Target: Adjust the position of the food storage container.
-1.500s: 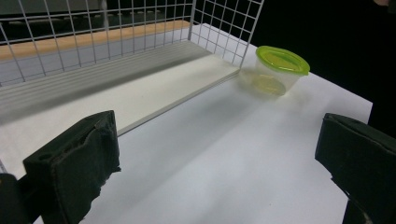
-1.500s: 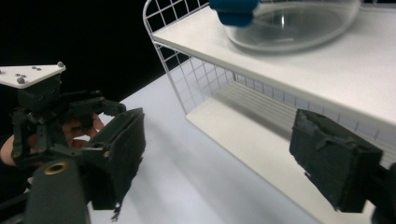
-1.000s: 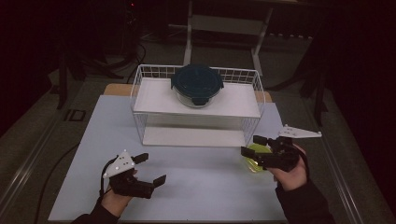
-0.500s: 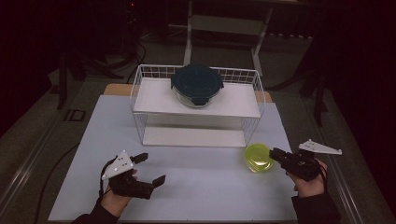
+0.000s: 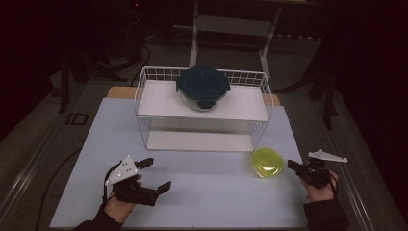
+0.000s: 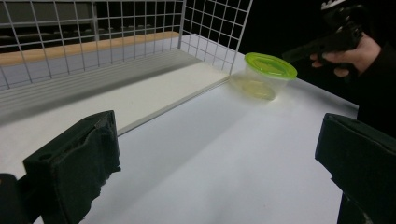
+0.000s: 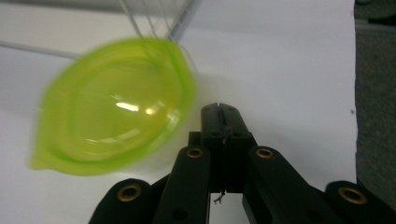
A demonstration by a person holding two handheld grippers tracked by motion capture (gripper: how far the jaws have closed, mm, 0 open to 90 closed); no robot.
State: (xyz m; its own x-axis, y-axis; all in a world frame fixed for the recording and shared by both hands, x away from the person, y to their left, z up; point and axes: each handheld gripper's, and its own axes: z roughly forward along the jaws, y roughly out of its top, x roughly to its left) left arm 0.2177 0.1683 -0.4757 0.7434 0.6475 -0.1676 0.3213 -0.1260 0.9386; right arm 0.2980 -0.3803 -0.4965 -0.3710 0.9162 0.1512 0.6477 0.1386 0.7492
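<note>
With its jaws pressed flat together and nothing between them, the right gripper (image 7: 219, 109) has just finished closing, and it sits low at the right edge of the worktop (image 5: 202, 187). Its tips point at the green-lidded container (image 5: 267, 162), just beside it but apart, no contact; in the right gripper view the lid looks blurred. That container stands on the worktop near the right edge, in front of the right front corner of the wire rack (image 5: 144, 91).

Over on the other side, the left gripper (image 5: 154, 173) holds its jaws wide apart with only bare worktop between them, close to the front edge on the left, well apart from the container.

Further out, the rack sits along the back half of the worktop, and on its upper shelf rests a glass bowl with a dark blue lid (image 5: 203, 86), near the middle.
</note>
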